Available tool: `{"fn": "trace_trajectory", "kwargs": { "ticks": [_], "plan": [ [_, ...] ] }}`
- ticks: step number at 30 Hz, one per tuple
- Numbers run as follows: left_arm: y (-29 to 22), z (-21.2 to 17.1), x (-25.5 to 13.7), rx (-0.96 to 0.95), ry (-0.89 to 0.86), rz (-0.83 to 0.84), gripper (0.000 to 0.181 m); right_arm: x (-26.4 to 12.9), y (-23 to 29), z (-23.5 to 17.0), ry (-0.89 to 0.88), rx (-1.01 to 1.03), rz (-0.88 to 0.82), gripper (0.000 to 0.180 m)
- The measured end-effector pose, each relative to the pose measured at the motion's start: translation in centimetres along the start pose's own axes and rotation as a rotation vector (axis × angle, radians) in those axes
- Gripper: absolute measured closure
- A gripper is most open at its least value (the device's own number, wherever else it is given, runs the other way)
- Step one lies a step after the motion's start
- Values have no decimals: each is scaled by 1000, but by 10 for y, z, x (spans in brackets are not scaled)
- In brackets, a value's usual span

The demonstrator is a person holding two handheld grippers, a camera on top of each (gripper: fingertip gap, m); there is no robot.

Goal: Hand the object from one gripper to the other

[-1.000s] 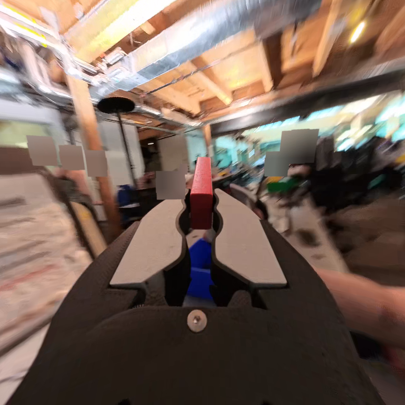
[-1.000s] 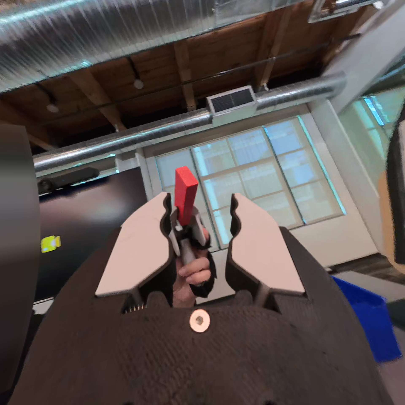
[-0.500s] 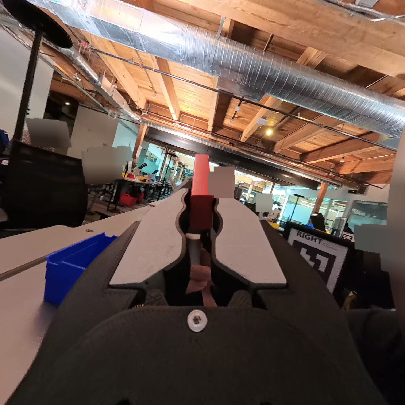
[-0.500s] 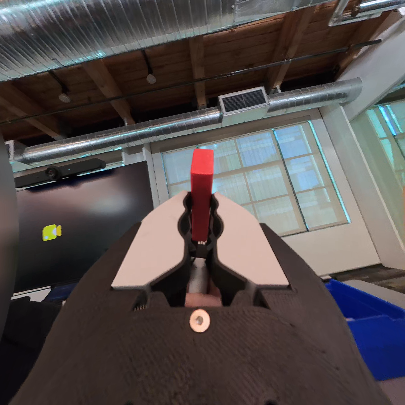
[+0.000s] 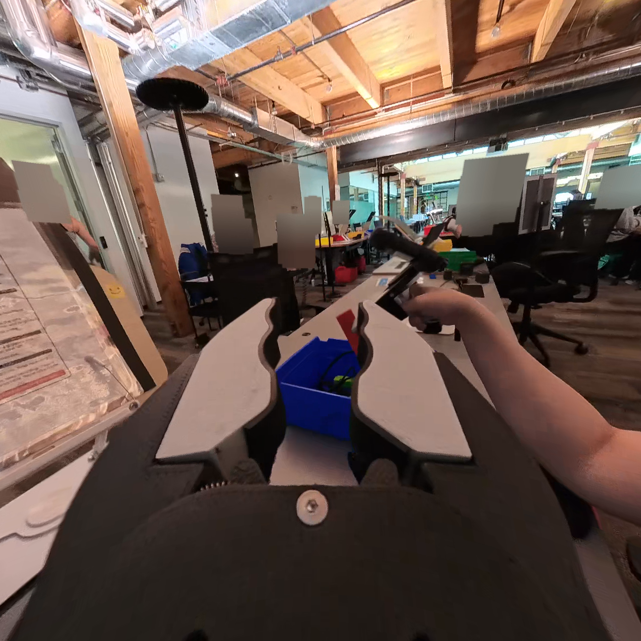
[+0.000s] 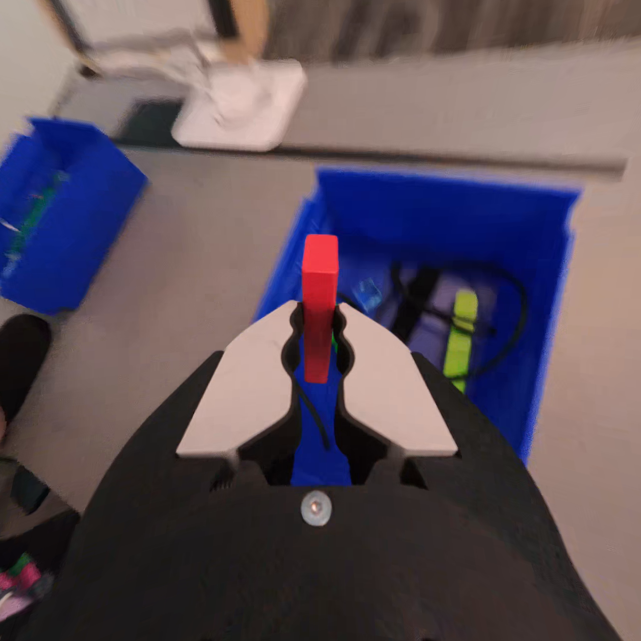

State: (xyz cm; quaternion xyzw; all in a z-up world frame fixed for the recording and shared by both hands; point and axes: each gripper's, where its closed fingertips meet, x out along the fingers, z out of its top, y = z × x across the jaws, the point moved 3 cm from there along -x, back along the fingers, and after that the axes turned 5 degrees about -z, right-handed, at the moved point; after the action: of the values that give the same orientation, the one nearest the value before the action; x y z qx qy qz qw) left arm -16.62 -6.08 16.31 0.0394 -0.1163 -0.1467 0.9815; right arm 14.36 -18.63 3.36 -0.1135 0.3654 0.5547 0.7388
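My right gripper [image 6: 319, 307] is shut on a red block [image 6: 319, 277], which stands up between its fingers. It hangs over a blue bin [image 6: 451, 208] on the grey table [image 6: 208, 277]. My left gripper [image 5: 316, 308] is open and empty, with its jaws wide apart. In the left wrist view the red block [image 5: 347, 324] shows just past my right finger, above the blue bin [image 5: 312, 395]. A hand [image 5: 433, 307] holds the right gripper's black body [image 5: 395, 298] there.
The bin under the block holds a lime-green strap [image 6: 463, 322] and a black cable [image 6: 513, 312]. A second blue bin [image 6: 69, 208] stands to the left. A white object [image 6: 242, 104] lies beyond it. A person's forearm [image 5: 537, 399] crosses the right side. Office chairs [image 5: 541, 277] stand beyond. The tips of one gripper are about 35 cm away from the tips of the other.
My left gripper has opened and let go of the red block. My right gripper, shut on the block, has swung down from facing the ceiling to over the blue bin.
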Motion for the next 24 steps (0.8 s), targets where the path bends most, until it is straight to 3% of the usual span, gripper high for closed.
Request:
{"fn": "trace_trajectory", "kwargs": {
  "ticks": [6, 12, 15, 19, 24],
  "plan": [
    [2, -5, -4, 5, 76, -45, 137, 59, -66, -69, 405, 116, -128, 161],
    [-2, -23, -1, 62, 234, -63, 134, 85, -84, -92, 545, 83, -233, 161],
    [1, -21, -2, 64, 232, -39, 134, 87, -84, -87, 510, 82, -244, 160],
    [2, -2, -10, 24, 143, -51, 136, 58, -77, -59, 381, 22, -317, 150],
    [35, 11, -49, 107, 254, 108, 126, -7, -28, 0, 20, -171, -325, 143]
  ]
}}
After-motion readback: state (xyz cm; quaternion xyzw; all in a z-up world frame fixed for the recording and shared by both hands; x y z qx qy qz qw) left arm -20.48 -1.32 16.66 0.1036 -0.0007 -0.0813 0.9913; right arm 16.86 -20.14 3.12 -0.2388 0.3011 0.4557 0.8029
